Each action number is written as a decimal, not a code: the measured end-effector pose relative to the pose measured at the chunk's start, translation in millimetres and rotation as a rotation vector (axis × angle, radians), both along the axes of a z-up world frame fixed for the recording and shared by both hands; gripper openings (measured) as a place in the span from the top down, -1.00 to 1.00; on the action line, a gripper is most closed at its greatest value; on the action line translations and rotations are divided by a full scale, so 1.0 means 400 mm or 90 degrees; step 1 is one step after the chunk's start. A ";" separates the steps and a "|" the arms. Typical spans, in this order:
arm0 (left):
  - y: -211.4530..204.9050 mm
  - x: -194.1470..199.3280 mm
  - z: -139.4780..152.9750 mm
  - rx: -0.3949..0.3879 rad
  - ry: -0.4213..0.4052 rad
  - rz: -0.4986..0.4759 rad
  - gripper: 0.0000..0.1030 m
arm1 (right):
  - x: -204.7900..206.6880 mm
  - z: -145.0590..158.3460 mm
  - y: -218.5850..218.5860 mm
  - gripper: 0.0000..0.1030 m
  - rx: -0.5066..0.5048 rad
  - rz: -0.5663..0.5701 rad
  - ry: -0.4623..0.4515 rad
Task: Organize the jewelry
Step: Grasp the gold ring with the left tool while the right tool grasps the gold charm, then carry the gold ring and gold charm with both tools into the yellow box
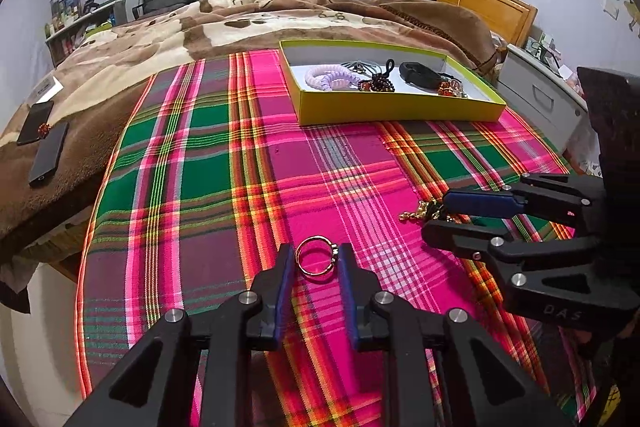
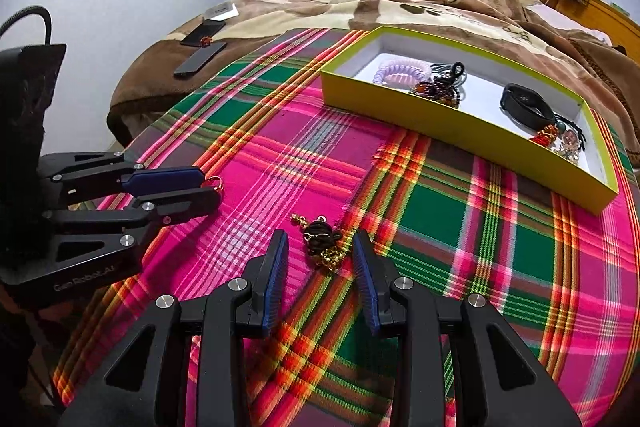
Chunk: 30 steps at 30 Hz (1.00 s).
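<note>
**Gold ring between the left jaws, beaded charm between the right**

Plaid cloth (image 1: 224, 155) in pink, green and orange covers the work surface, with a brown blanket (image 1: 120, 63) beyond it. The left gripper (image 1: 316, 259) points down at a gold ring (image 1: 316, 258) lying on the cloth; its jaws are on either side of the ring, and the ring's small setting sits right against the right-hand blue pad, while on the other side it is hard to say whether pad and band touch. The right gripper (image 2: 320, 247) stands with jaws apart around a dark beaded charm with gold chain (image 2: 320, 241), neither pad pressing on it. Further back lies a shallow yellow-green box (image 2: 452, 127) (white inside), holding a lilac spiral hair tie (image 2: 400, 71), dark red beads (image 2: 436, 90) and a black band (image 2: 524, 105). Two dark phones (image 1: 42, 143) rest on the blanket, well apart from the box.
</note>
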<state>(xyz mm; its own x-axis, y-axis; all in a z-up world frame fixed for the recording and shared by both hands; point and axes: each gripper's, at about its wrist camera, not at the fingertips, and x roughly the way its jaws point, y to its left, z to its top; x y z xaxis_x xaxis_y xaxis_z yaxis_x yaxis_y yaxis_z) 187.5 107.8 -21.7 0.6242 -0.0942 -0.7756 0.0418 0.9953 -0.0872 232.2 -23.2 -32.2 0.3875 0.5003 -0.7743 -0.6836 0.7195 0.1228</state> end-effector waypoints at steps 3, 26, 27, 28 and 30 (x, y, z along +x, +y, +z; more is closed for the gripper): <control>0.002 -0.001 0.001 -0.003 -0.001 0.000 0.57 | 0.003 0.000 0.007 0.34 -0.005 -0.001 0.000; -0.013 -0.026 0.034 -0.010 -0.017 -0.004 0.57 | -0.014 0.028 -0.051 0.68 0.017 -0.071 -0.003; -0.016 -0.028 0.037 -0.011 -0.019 -0.005 0.57 | -0.018 0.034 -0.059 0.68 0.021 -0.075 -0.006; -0.021 -0.031 0.042 -0.012 -0.021 -0.007 0.57 | -0.023 0.041 -0.067 0.68 0.025 -0.080 -0.010; -0.032 -0.037 0.052 -0.013 -0.028 -0.011 0.57 | -0.032 0.052 -0.080 0.68 0.033 -0.087 -0.016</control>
<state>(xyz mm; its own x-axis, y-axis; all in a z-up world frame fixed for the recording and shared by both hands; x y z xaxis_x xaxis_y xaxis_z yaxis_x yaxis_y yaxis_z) 172.7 94.9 -0.8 0.6556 -0.1215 -0.7452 0.0638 0.9923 -0.1057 219.3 -55.0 -11.3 0.4735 0.4806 -0.7382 -0.5834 0.7990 0.1459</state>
